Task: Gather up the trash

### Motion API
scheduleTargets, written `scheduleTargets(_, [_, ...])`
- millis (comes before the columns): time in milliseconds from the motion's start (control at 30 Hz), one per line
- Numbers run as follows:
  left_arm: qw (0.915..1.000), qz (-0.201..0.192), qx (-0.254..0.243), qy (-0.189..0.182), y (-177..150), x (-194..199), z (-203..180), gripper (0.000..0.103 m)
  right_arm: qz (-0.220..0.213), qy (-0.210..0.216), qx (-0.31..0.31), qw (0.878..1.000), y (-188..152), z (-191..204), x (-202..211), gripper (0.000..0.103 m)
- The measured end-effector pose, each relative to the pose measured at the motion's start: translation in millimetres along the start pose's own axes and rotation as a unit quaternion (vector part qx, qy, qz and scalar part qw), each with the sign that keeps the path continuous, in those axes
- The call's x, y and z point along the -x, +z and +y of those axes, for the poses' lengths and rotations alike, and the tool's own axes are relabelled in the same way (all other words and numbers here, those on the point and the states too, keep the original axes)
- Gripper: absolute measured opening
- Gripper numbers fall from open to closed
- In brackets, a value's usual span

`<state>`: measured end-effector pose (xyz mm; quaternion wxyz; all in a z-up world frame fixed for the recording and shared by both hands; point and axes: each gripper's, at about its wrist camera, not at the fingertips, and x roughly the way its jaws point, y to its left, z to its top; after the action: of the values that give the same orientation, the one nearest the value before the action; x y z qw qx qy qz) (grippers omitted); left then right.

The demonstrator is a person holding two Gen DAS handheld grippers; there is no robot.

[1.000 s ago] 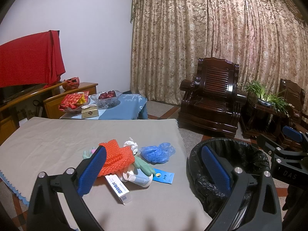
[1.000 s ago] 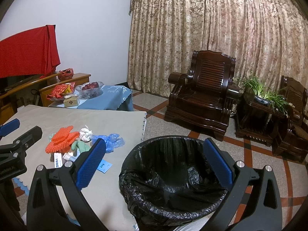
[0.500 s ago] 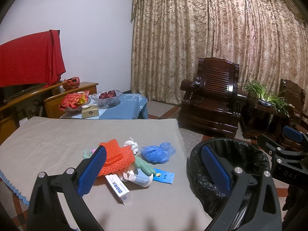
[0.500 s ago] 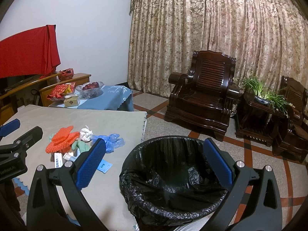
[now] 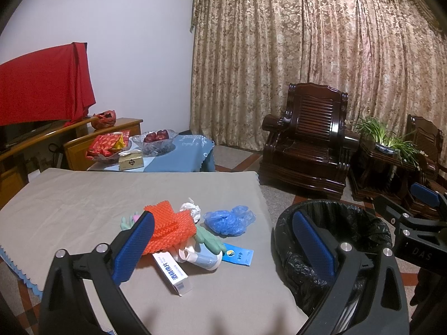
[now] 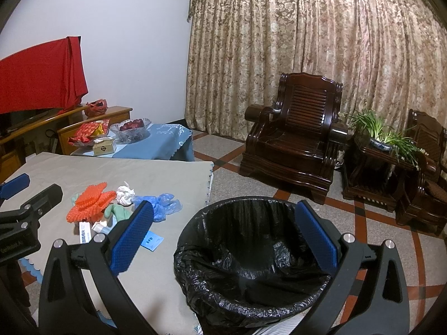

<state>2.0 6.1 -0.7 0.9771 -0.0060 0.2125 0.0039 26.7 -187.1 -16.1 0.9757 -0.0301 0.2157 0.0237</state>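
Observation:
A pile of trash lies on the grey table [image 5: 69, 203]: orange foam netting [image 5: 170, 224], a white paper wad [image 5: 191, 209], a blue plastic bag [image 5: 227, 220], a green glove [image 5: 209, 238], a white carton [image 5: 173, 273], a pale cup [image 5: 201, 256] and a blue packet [image 5: 237, 254]. A bin with a black liner [image 6: 251, 254] stands at the table's right edge. My left gripper [image 5: 223, 248] is open and empty above the pile. My right gripper [image 6: 223, 240] is open and empty above the bin.
A blue-clothed side table [image 5: 178, 156] with a glass fruit bowl [image 5: 155, 139] stands behind the grey table. A dark wooden armchair [image 5: 307, 145] and a plant stand [image 5: 388, 150] are at the right, before a curtain. A wooden cabinet [image 5: 83, 139] with red cloth is at the left.

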Motion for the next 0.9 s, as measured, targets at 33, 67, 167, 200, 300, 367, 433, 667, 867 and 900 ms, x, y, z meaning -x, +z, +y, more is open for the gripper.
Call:
scheduleTargets(33, [1.0000,0.000,0.000,0.000,0.0,-0.1,0.8,0.097,0.000,0.000,0.000,1.000,0.1,0.0,0.1,0.098])
scheduleTargets(67, [1.0000,0.000,0.000,0.000,0.0,0.0,0.1,0.097,0.000,0.000,0.000,1.000,0.2,0.0,0.4,0.098])
scheduleTargets(167, [1.0000,0.001,0.000,0.000,0.1,-0.3,0.9,0.097,0.000,0.000,0.000,1.000,0.6,0.0,0.8,0.098])
scheduleTargets(200, [1.0000,0.001,0.000,-0.001,-0.1,-0.1,0.0,0.097,0.000,0.000,0.000,1.000,0.7,0.0,0.9,0.098])
scheduleTargets(300, [1.0000,0.001,0.001,0.000,-0.1,-0.2,0.0,0.097,0.000,0.001,0.001,1.000,0.6,-0.1,1.1,0.098])
scheduleTargets(367, [1.0000,0.001,0.001,0.000,-0.2,-0.1,0.9,0.097,0.000,0.001,0.001,1.000,-0.2,0.0,0.1,0.098])
scheduleTargets(433, [1.0000,0.001,0.002,0.001,-6.9,-2.2,4.7,0.097,0.001,0.002,0.000,1.000,-3.7,0.4,-2.8,0.098])
scheduleTargets(667, [1.0000,0.004,0.007,0.002,-10.3,-2.9,9.0,0.097,0.003,0.010,0.003,1.000,-0.4,10.6,-9.2,0.098])
scheduleTargets(867, [0.9998,0.008,0.011,0.015,-15.5,-10.7,22.8,0.097,0.007,0.031,0.013,0.999,-1.2,24.2,-18.3,0.098])
scheduleTargets(900, [0.9997,0.008,0.011,0.020,-15.8,-12.3,26.9,0.097,0.009,0.035,0.014,0.999,-0.1,26.6,-19.5,0.098])
